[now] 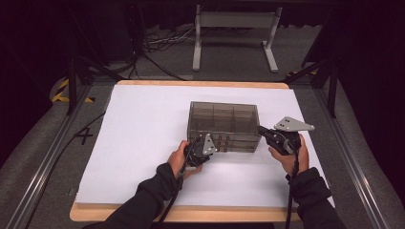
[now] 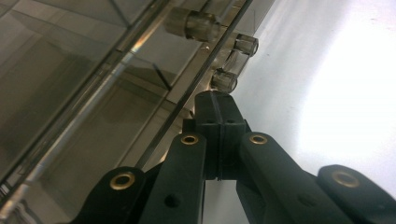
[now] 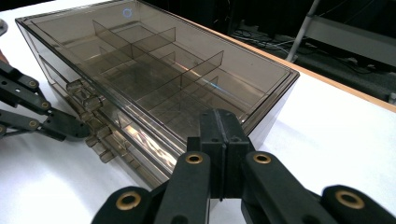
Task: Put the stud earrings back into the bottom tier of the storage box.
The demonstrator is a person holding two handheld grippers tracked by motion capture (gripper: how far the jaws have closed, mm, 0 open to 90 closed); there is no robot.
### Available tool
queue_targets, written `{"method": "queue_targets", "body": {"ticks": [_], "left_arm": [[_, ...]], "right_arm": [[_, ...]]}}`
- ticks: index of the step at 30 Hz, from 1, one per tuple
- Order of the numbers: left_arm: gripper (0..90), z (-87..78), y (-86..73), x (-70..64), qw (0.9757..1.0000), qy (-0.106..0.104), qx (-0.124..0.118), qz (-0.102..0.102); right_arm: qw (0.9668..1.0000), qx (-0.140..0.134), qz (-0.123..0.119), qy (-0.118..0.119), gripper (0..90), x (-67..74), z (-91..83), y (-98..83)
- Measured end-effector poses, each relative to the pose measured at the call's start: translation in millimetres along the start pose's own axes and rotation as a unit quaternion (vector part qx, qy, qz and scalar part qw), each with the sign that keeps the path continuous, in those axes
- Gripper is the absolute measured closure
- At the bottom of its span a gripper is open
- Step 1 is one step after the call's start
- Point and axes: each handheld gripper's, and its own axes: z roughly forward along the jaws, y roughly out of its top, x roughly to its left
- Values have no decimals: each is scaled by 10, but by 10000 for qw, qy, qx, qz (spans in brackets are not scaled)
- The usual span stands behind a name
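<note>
Dark floor and a grey metal stand (image 1: 234, 33) fill the top of the high view, and below them lies our white-covered surface (image 1: 143, 124) with its wooden edge. Just right of the middle of that frame sits the smoky clear drawer box (image 1: 223, 125), its small round knobs (image 2: 219, 44) lined along the front that faces us.

We judge the step in hand to be the approach to a drawer — nothing looks pulled out yet. Our left claw (image 1: 206, 146) is at the lower left corner of the box; in the left gripper view its jaws are pressed together, tip just below the lowest knob and close to the front panel, whether touching we cannot tell. Our right claw (image 1: 268, 136) is just beside the box's right end, and in the right gripper view its jaws are likewise together, tip near the lower right corner of the box.

Next, as we read it, the left jaws need to part and close around one knob, then draw it straight out, while the right claw steadies the box so it does not slide on the paper.

Both forearms come up from the bottom of the high view in dark sleeves — the left hand (image 1: 180, 160) angled inward toward the box front, the right hand (image 1: 291, 160) held more upright with its claw pointing left.
</note>
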Motion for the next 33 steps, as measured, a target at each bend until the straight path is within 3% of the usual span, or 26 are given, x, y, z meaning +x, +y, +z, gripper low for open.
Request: {"method": "queue_targets", "body": {"ticks": [4, 9, 18, 27, 33], "left_arm": [[900, 16, -10, 22, 10000, 0, -23, -57], [900, 35, 4, 11, 10000, 40, 48, 42], [897, 48, -12, 15, 9999, -118, 9, -53], [864, -118, -9, -42, 9994, -235, -56, 229], [843, -238, -2, -71, 9990, -282, -185, 280]], "right_arm": [[10000, -5, -13, 3, 900, 11, -15, -8], [10000, -15, -10, 9, 900, 21, -26, -14], [10000, -24, -18, 58, 886, 39, -40, -18], [9996, -14, -296, 26, 865, 86, -51, 4], [9993, -14, -381, 25, 837, 119, -85, 18]]}}
